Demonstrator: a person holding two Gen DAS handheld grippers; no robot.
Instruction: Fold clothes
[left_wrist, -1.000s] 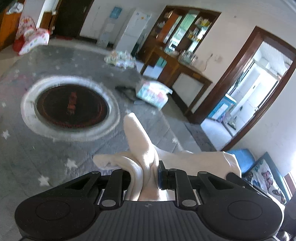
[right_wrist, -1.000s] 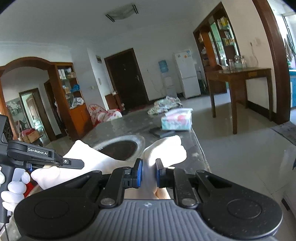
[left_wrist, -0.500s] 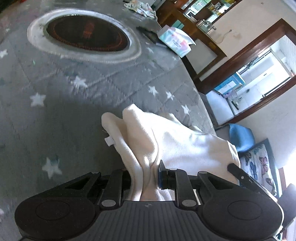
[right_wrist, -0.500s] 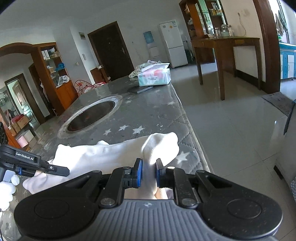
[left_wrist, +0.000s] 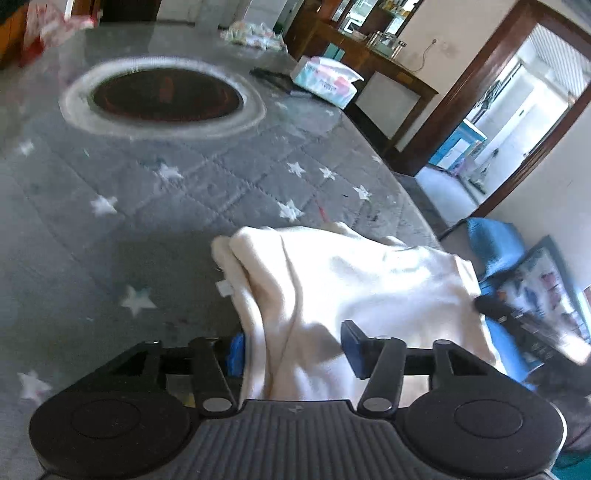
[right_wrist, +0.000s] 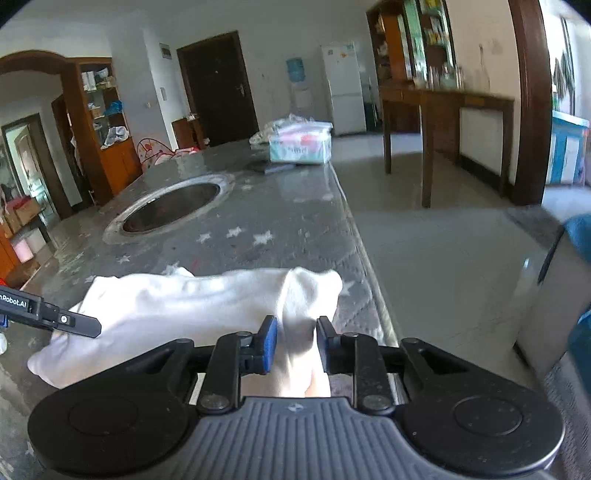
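Note:
A white garment (left_wrist: 351, 280) lies bunched near the front right corner of the grey star-patterned table (left_wrist: 177, 192). My left gripper (left_wrist: 293, 349) is open, its jaws wide apart with cloth lying loosely between them. In the right wrist view the same garment (right_wrist: 184, 306) stretches leftward across the table. My right gripper (right_wrist: 293, 343) is open, its blue pads apart on either side of a fold of cloth. The left gripper's finger (right_wrist: 55, 321) shows at the left edge of the right wrist view.
A round recessed burner (left_wrist: 166, 96) sits mid-table. A tissue pack (left_wrist: 325, 79) and a dark flat object (left_wrist: 273, 77) lie at the far end. The table edge (right_wrist: 365, 258) drops to tiled floor on the right. A blue seat (left_wrist: 495, 240) stands beyond the corner.
Both grippers lowered the garment onto the table and then opened, letting the cloth go. The garment now rests on the table.

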